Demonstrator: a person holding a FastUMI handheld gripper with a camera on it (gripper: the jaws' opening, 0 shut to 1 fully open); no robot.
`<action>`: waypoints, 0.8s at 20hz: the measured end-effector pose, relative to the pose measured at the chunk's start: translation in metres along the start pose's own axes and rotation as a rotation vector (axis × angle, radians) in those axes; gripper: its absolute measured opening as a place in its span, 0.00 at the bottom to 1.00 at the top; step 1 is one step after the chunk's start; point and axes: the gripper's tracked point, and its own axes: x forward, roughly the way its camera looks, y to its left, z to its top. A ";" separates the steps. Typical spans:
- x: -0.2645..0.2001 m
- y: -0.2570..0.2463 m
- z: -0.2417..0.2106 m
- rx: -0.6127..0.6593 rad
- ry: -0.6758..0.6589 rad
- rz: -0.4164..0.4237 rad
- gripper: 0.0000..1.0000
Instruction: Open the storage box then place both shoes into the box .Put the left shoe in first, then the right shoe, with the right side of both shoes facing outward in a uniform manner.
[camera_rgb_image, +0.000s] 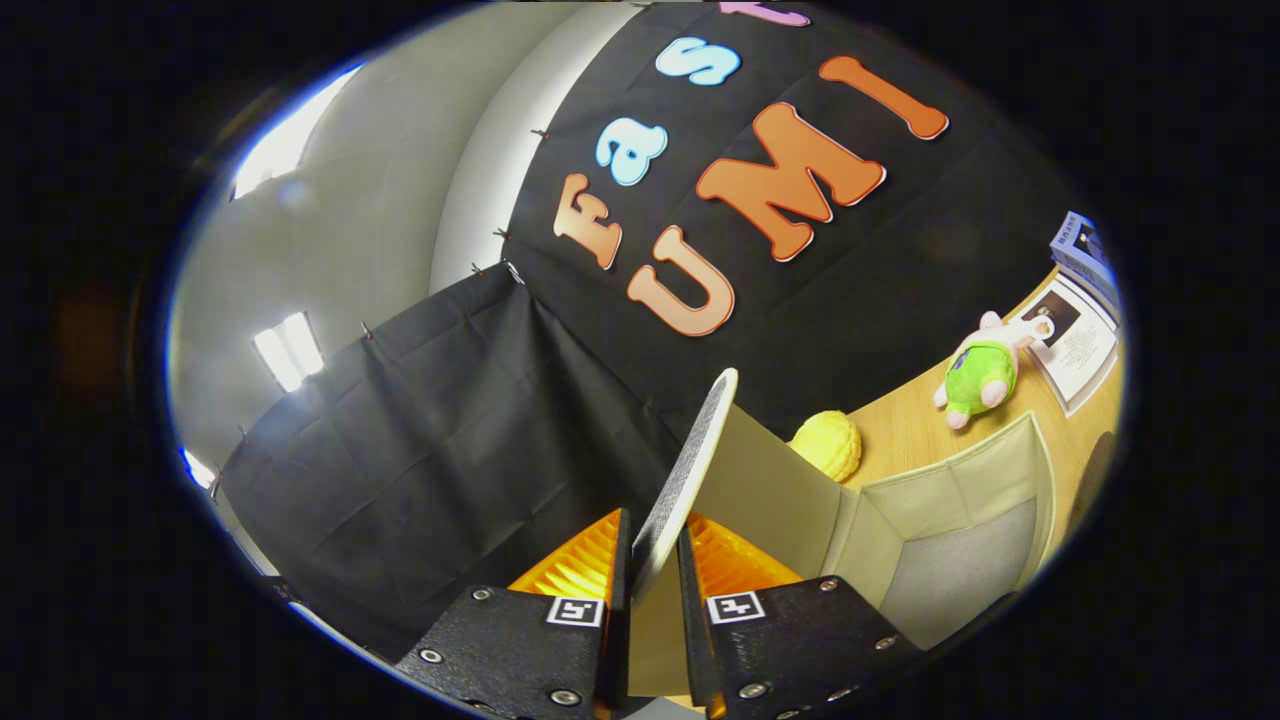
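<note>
Claw (655, 560) pinching lid (690, 460) edge between both fingers, swung up toward 12 o'clock, likely to expose storage box (960, 500) interior at 3 o'clock for shoes.

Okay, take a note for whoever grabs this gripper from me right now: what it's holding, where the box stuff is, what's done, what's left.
Gripper: shut on the box lid, both fingers pinching its edge; the lid is swung up, standing nearly on edge.
Storage box: open, on the wooden table just beyond the fingers; the grey bottom that shows is bare.
Beyond the box: a yellow ball, a green plush toy, papers.
Done: lid lifted.
Left: let go of the lid, put in the left shoe, then the right, right sides facing out.
</note>
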 end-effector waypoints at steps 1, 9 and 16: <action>0.007 0.011 -0.007 -0.002 0.022 0.027 0.27; 0.029 0.046 -0.043 -0.175 0.114 0.062 0.98; -0.006 -0.003 -0.016 -0.216 0.055 -0.066 0.98</action>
